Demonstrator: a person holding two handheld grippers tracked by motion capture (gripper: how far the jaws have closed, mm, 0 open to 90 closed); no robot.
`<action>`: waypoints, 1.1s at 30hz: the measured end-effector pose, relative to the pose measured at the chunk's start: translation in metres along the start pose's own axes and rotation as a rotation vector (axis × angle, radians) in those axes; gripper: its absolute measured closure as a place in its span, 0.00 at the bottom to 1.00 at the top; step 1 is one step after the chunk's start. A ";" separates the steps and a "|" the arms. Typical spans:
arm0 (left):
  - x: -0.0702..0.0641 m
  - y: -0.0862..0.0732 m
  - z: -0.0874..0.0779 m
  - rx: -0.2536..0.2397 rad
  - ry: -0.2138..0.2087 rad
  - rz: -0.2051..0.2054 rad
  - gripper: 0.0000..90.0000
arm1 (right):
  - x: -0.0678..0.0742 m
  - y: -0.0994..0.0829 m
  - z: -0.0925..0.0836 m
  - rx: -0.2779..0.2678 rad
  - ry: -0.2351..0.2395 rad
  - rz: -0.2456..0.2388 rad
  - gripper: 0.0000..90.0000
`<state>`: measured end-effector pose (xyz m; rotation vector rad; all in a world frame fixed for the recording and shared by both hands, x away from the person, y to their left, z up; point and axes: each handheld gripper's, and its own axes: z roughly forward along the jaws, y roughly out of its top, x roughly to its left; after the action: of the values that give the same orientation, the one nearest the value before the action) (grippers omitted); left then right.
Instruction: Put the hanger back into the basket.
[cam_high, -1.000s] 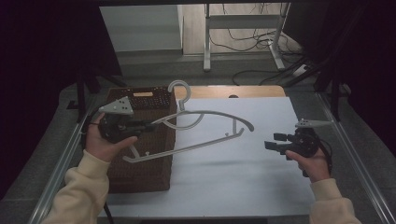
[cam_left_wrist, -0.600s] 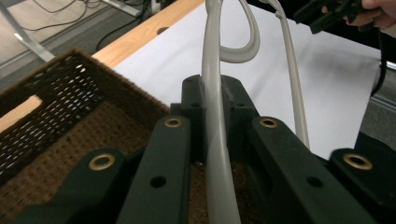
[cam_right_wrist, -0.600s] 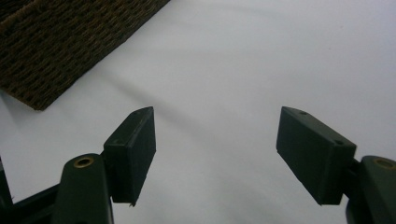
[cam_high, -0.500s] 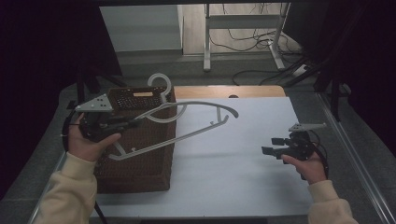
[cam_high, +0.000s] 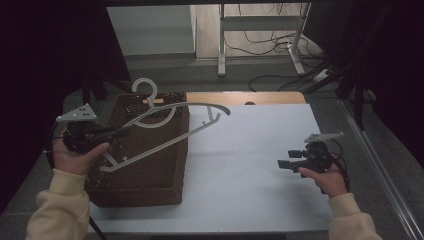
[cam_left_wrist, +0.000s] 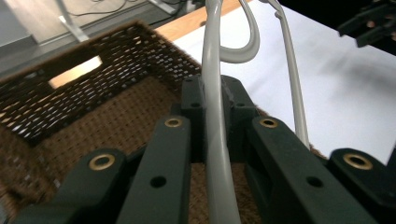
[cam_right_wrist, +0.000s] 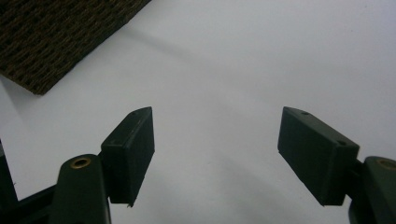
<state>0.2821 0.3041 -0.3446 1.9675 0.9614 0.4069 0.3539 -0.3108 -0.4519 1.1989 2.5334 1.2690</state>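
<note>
Left gripper clamped on a white hanger, held above the brown wicker basket at the 9 o'clock side of the white surface, hook toward 12 o'clock. Right gripper at 3 o'clock, jaws apart, holding nothing, above bare surface.

hanger hook cut off at top edge, basket mostly out of frame
</note>
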 end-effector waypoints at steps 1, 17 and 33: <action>0.002 -0.002 -0.001 0.000 0.006 -0.007 0.91 | 0.000 0.000 0.000 0.002 0.001 -0.002 0.30; 0.027 -0.029 -0.018 -0.038 0.078 -0.106 0.91 | 0.000 0.000 0.002 0.009 0.002 -0.001 0.30; 0.050 -0.050 -0.022 -0.055 0.138 -0.208 0.91 | 0.000 0.000 0.002 0.018 0.006 -0.002 0.30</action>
<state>0.2773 0.3703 -0.3776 1.7872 1.2167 0.4502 0.3544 -0.3089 -0.4534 1.1971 2.5547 1.2543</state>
